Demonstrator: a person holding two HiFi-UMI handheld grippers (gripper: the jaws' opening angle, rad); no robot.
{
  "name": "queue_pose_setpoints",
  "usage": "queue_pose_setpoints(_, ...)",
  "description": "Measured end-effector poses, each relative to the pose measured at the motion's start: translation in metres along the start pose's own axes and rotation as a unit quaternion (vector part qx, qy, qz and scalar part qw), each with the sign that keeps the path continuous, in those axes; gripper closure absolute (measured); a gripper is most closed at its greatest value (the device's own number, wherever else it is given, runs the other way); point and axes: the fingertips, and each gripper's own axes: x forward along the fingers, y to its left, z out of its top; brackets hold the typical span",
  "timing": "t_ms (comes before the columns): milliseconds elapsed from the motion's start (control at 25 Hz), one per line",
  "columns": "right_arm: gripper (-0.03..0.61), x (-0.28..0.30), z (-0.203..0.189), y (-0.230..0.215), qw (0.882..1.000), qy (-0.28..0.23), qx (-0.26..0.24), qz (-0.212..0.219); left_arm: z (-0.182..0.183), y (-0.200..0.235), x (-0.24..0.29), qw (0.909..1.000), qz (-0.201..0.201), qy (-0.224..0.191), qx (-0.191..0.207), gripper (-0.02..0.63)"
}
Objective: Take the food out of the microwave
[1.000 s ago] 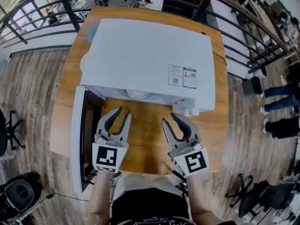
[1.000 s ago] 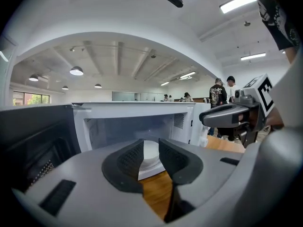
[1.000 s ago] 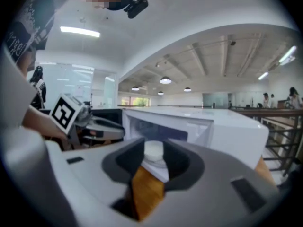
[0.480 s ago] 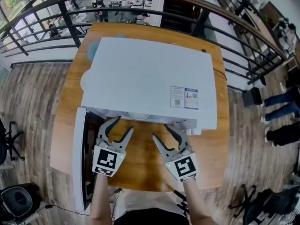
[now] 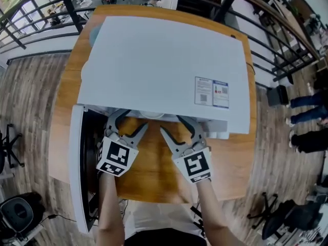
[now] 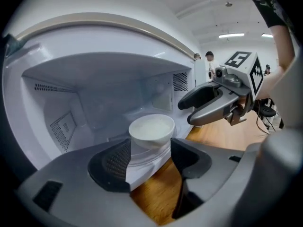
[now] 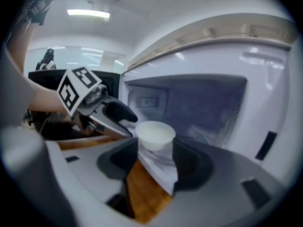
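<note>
Nearest the person, both hands hold their tongs low over the wooden table [image 5: 154,178], pointing toward 12 o'clock at the mouth of the open microwave [image 5: 154,60]. The left gripper [image 5: 130,121] has its jaws spread wide, having just been opening, and its pads press on nothing. The right gripper [image 5: 172,123], just beside it at 3 o'clock, is likewise spread wide, its jaws also having just been opening, and it grips nothing.

The microwave door [image 5: 77,173] hangs swung out at 9 o'clock of the left gripper. Just past both sets of fingertips, at 12 o'clock, the white bowl [image 6: 151,129] sits upright on the floor of the microwave cavity, in line with the gap of each gripper but touched by neither. What it holds looks white; more cannot be told.

On the microwave's flat top, a printed label [image 5: 211,92] lies toward 2 o'clock. Beyond the table, a dark railing [image 5: 266,29] curves around from 10 to 2 o'clock.
</note>
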Motion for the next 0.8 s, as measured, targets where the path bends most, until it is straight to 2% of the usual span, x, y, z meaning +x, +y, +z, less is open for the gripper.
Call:
queue_pose_setpoints(160, 0.345, 0.013, -0.004, 0.001, 1.0, 0.013, -0.017, 0.001, -0.007, 0.001, 0.008, 0.9999, -0.012, 0.01, -0.003, 0.316)
queue_pose_setpoints(440, 0.342, 0.03, -0.019, 0.0, 0.998, 0.054, -0.017, -0.015, -0.019, -0.001, 0.019, 0.9986, -0.011, 0.042, 0.03, 0.313)
queue_pose_setpoints(640, 0.344, 0.038, -0.018, -0.002, 0.998, 0.058, -0.01, -0.022, -0.019, 0.003, 0.022, 0.9984, -0.002, 0.041, 0.038, 0.313)
queue_pose_setpoints(800, 0.344, 0.041, -0.017, -0.001, 0.998, 0.061, -0.013, -0.021, -0.016, 0.0, 0.026, 0.998, -0.014, 0.042, 0.046, 0.313)
